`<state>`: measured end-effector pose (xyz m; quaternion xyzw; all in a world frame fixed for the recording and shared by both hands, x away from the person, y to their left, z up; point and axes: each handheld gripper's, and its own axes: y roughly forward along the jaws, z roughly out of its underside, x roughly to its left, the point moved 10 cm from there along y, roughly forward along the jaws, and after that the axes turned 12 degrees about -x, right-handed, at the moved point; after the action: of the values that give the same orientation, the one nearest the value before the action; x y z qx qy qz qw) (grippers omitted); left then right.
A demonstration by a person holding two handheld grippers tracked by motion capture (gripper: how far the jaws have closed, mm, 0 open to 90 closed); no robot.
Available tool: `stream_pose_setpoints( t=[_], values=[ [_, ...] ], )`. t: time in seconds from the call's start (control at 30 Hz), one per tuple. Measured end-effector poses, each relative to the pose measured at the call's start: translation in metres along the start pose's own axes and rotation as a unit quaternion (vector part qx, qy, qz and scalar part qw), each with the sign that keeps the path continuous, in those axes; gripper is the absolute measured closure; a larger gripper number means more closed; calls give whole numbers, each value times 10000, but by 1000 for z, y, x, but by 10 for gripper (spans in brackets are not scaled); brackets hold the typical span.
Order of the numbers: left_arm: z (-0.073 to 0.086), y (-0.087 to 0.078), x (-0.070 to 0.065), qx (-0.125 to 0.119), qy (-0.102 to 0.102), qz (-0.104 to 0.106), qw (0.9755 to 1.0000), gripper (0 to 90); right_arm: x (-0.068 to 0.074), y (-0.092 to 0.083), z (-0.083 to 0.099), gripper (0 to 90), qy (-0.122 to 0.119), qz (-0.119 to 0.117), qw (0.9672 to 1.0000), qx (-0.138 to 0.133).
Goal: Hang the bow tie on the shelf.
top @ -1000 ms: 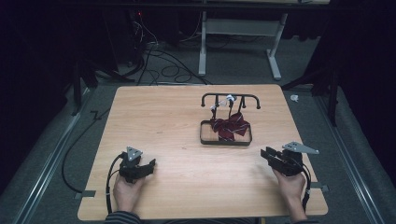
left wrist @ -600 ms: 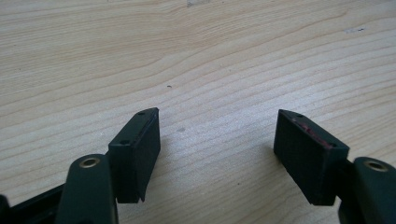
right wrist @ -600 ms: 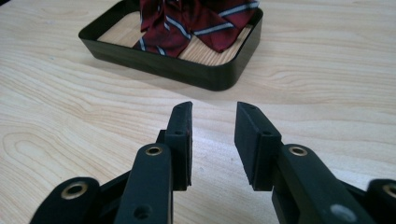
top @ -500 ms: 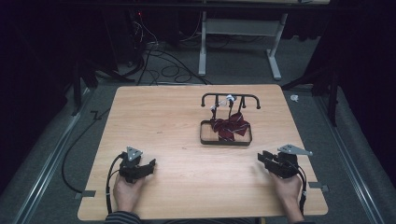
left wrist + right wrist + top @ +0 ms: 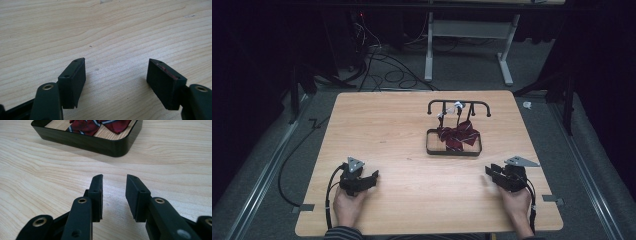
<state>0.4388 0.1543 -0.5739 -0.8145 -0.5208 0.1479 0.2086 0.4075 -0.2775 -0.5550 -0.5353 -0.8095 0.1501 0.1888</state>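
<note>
A person's two hands rest at the near edge of a light wooden surface (image 5: 412, 130), each holding a black gripper low over the boards. The left gripper (image 5: 116, 75), seen at the near left of the high view (image 5: 371, 177), has its jaws spread wide with bare wood grain between them. The right gripper (image 5: 113, 195), at the near right of the high view (image 5: 490, 172), has its jaws apart by a narrower gap, also gripping nothing, and points toward a shallow black tray (image 5: 100, 143) that lies just ahead of it.

The tray (image 5: 454, 152) sits right of centre on the surface, well apart from the left gripper and nearer the right. In it lies a dark red striped tie (image 5: 457, 135), bunched in loose folds; the right gripper view shows its red cloth with pale stripes (image 5: 85, 126) behind the tray's near wall. A black rack with hooks (image 5: 459, 106) rises from the tray's far side, a small white piece hanging from its bar.

Open wood lies between the right gripper and the tray's near wall. Beyond the surface, cables (image 5: 382, 65) trail across grey floor beside white frame legs (image 5: 428, 50) in the dark
</note>
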Motion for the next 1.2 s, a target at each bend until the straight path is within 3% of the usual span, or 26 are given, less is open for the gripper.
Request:
stream_pose_setpoints(
  t=[0.93,1.1,1.2],
  values=[
    [0,0,0,3,6,8,10000,318,4,10,9,668,-251,158,9993,224],
    [0,0,0,3,5,10,10000,318,6,10,10,611,-387,185,9987,284],
    [0,0,-1,12,6,16,10000,316,8,11,11,576,-745,338,9961,317]
  ],
)
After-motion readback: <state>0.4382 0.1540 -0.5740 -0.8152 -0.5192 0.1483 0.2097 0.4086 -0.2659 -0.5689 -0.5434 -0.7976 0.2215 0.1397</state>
